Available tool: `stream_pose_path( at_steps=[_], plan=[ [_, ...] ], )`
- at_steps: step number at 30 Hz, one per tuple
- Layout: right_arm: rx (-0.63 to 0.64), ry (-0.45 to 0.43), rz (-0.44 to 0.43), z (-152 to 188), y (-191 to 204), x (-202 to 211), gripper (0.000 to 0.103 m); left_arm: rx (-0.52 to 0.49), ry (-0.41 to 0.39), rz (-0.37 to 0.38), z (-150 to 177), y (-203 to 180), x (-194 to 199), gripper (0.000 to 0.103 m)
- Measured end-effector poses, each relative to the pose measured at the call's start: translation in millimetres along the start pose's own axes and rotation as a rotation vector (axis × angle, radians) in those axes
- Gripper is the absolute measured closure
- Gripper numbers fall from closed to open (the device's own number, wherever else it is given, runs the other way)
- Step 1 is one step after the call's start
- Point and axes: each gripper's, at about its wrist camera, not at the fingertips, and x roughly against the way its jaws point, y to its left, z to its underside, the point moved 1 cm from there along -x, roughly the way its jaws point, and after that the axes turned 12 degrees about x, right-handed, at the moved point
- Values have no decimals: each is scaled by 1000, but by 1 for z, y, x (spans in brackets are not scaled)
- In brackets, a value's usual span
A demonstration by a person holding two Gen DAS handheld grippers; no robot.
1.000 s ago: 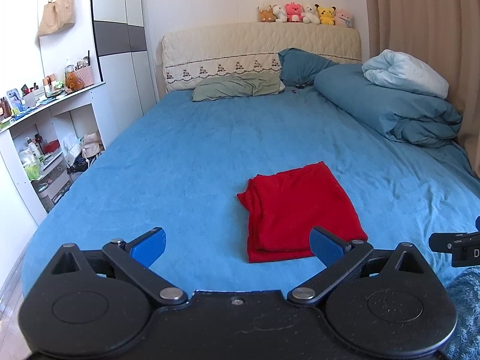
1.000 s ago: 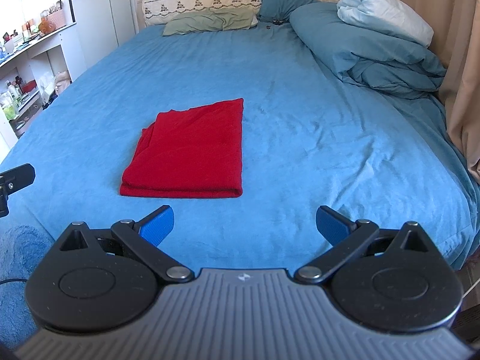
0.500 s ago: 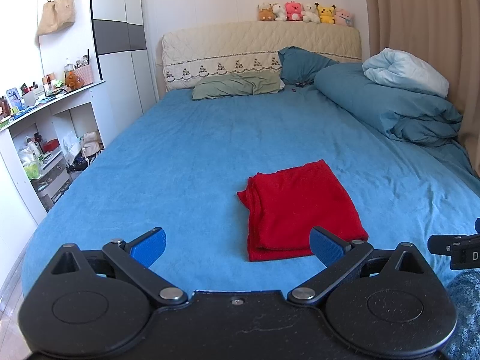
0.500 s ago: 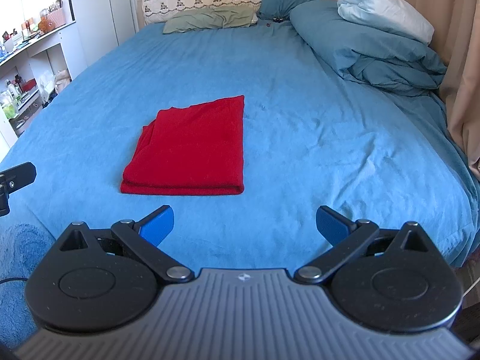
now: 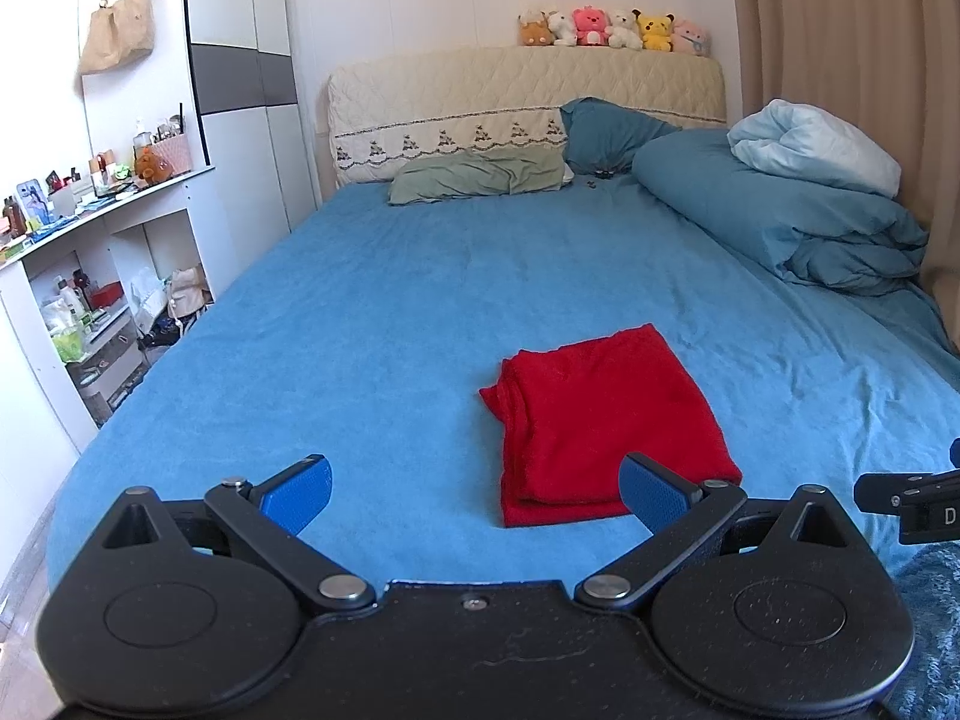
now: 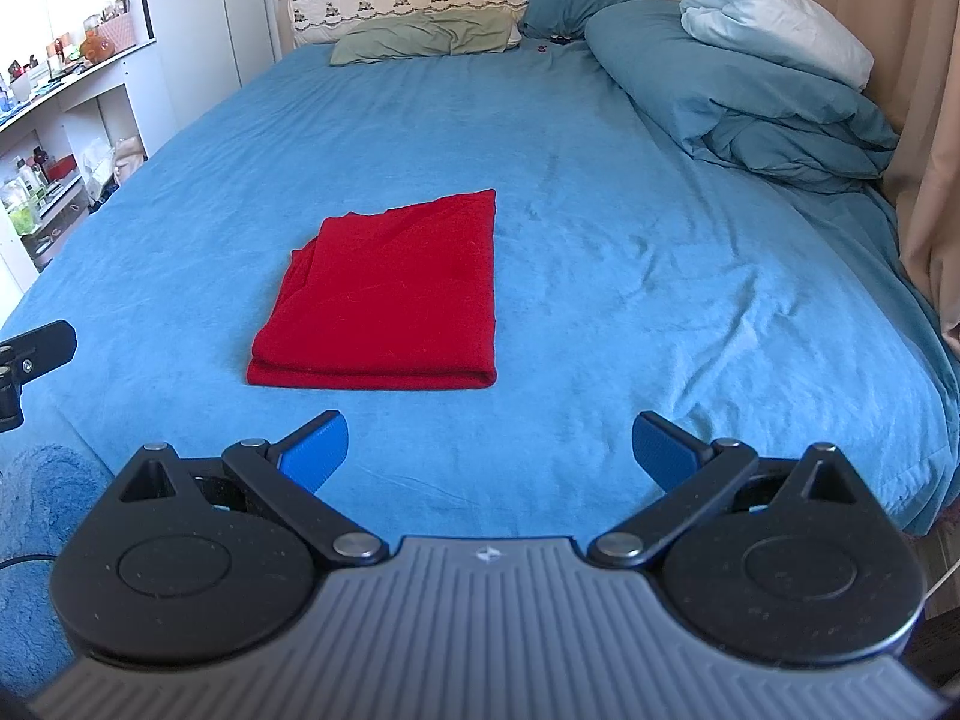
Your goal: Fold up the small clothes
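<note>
A red garment (image 5: 606, 420) lies folded into a neat rectangle on the blue bed sheet (image 5: 390, 324). In the right wrist view it (image 6: 390, 300) lies ahead and left, its folded edge toward me. My left gripper (image 5: 474, 495) is open and empty, held near the bed's foot, with its right blue pad overlapping the garment's near right corner in the image. My right gripper (image 6: 489, 447) is open and empty, short of the garment and to its right.
A rolled blue duvet (image 5: 780, 210) with a pale pillow lies along the right side by the curtain. Pillows (image 5: 480, 180) and a headboard with plush toys are at the far end. White shelves (image 5: 90, 276) stand left of the bed. A blue fuzzy rug (image 6: 36, 516) lies below.
Both grippers have drifted very slightly; the garment sits a touch higher in the views. Both stay open, and the garment has not moved on the bed.
</note>
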Motion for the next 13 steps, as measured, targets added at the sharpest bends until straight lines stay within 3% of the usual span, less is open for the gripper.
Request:
stream_pose_path(
  at_steps=[13],
  plan=[
    [2, -2, 0, 0, -2, 0, 0, -1, -29, -13, 0, -1, 2, 0]
  ],
)
